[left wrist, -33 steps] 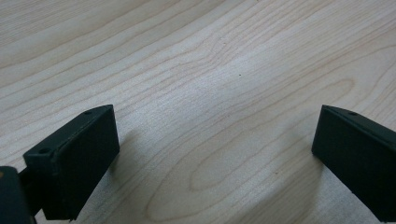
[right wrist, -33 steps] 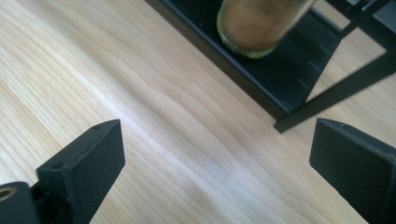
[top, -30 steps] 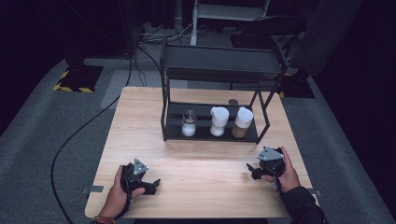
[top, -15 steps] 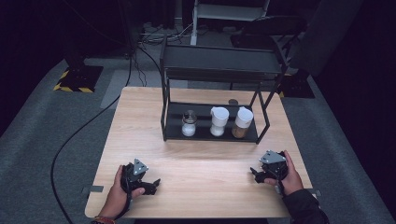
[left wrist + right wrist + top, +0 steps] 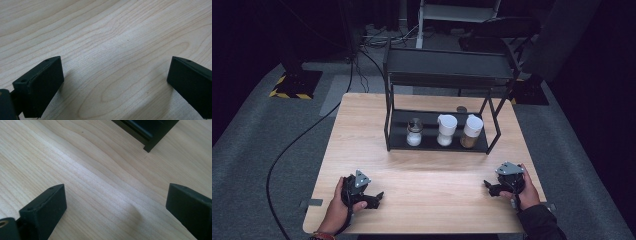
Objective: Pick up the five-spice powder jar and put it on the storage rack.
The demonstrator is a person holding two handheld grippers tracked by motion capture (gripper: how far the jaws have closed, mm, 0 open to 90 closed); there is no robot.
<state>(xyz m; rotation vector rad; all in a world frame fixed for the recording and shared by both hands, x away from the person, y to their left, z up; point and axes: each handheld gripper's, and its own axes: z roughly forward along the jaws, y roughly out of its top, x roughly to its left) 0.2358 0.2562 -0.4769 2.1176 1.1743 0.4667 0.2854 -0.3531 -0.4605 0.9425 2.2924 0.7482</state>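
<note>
The right hand-held gripper (image 5: 490, 186) lies low on the pale wooden tabletop (image 5: 362, 130) near its front right corner, jaws spread wide with nothing between them; the right gripper view looks across bare wood grain to a foot of the black metal two-tier rack (image 5: 150, 135). The left hand-held gripper (image 5: 378, 197) rests near the front left corner, jaws equally wide apart and empty over plain wood in the left gripper view.

Outward from both, the rack (image 5: 437, 146) stands at the middle of the tabletop, its long axis running side to side. On its lower shelf three jars stand upright in a row: a small clear glass jar with white contents (image 5: 414, 132) at the left, a white-lidded jar of white powder (image 5: 446, 130) in the middle, and a white-lidded jar of brown spice (image 5: 471, 132) at the right. The jars lie forward of both hands. The brown spice jar is closest to the right hand-held gripper, the clear glass jar closest to the left, and any reach must pass between the rack's front posts under the upper shelf.

Against a second ago, the right hand-held gripper has drawn back toward the person and slightly outward; the left and the jars are unchanged.
</note>
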